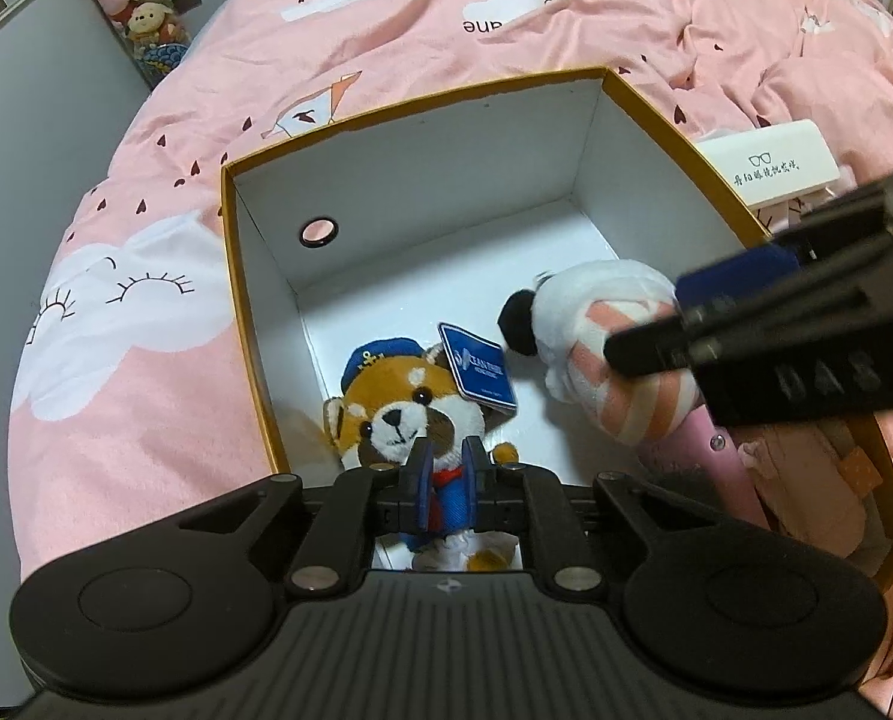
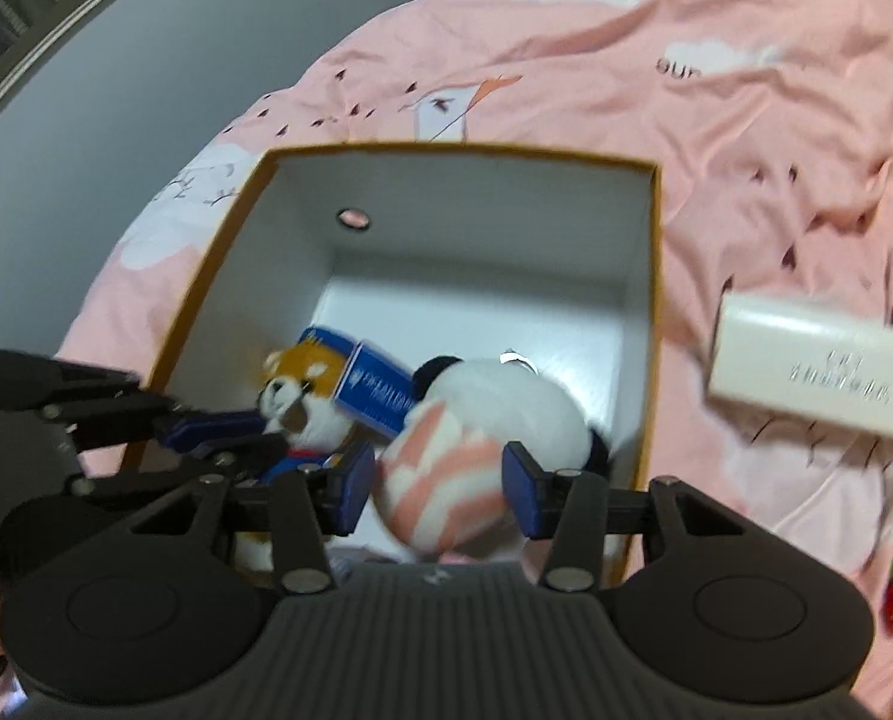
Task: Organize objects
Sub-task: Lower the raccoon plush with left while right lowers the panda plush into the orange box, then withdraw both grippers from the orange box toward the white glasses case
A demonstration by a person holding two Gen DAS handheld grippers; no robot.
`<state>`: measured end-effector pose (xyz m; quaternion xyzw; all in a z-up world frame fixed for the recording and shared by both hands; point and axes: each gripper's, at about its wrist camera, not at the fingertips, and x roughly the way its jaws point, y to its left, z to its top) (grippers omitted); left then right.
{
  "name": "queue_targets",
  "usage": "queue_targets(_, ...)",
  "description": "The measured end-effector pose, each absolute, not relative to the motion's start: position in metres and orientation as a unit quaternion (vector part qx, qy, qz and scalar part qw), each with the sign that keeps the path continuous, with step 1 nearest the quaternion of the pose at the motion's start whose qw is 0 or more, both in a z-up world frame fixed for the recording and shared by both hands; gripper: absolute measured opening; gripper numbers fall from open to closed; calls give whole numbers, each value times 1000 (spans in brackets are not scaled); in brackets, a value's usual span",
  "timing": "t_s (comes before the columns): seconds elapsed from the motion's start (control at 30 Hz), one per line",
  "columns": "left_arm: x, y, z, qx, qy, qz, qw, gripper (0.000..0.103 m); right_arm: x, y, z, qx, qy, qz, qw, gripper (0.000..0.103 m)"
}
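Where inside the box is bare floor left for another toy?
The far half of the box floor is bare, bordered by the back wall, the holed left wall and the right wall. The near half is crowded: the fox in the left claw at near left, the panda between the right claw pads at near right.

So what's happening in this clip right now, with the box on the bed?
A person is packing soft toys into an open cardboard box on a pink bedspread. The left tongs are closed on the red panda plush in blue sailor clothes, low inside the box. The right tongs straddle a panda plush with a pink-striped part; their fingers look spread beside it, so it seems released or nearly so. A white glasses case lies outside the box.
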<state>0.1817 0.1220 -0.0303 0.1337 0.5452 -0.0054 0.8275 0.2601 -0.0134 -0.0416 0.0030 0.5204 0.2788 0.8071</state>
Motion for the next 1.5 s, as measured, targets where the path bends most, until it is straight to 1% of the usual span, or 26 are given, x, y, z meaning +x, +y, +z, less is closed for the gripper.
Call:
queue_targets(0.13, 183, 123, -29, 127, 542, -7, 831, 14, 272, -8, -41, -60, 500, 261, 824, 49)
queue_targets(0.2, 184, 123, -30, 127, 542, -8, 831, 14, 274, -3, -45, -100, 503, 265, 817, 51)
queue_targets(0.27, 185, 123, -32, 126, 542, -8, 831, 14, 277, 0, -52, -116, 514, 265, 807, 51)
queue_targets(0.47, 186, 123, -33, 127, 542, -14, 831, 14, 280, 13, -63, -119, 525, 289, 792, 49)
queue_targets(0.5, 185, 123, -33, 127, 542, -15, 831, 14, 279, 15, -63, -126, 521, 290, 793, 47)
queue_targets(0.53, 185, 123, -34, 129, 542, -16, 831, 14, 278, 16, -64, -129, 518, 300, 791, 42)
queue_targets(0.7, 182, 123, -34, 134, 542, -23, 829, 13, 268, 21, -62, -139, 503, 342, 781, 42)
queue_targets(0.83, 182, 121, -39, 141, 546, -26, 825, 10, 261, 27, -63, -157, 477, 369, 782, 41)
queue_targets(1.0, 180, 121, -38, 136, 545, -27, 827, 11, 257, 24, -60, -162, 462, 372, 789, 42)
queue_targets(1.27, 166, 108, -23, 105, 529, -51, 840, 11, 243, -4, -31, -118, 433, 353, 821, 42)
queue_targets(1.5, 154, 90, -3, 57, 488, -53, 869, 11, 220, -55, -5, -69, 401, 322, 855, 42)
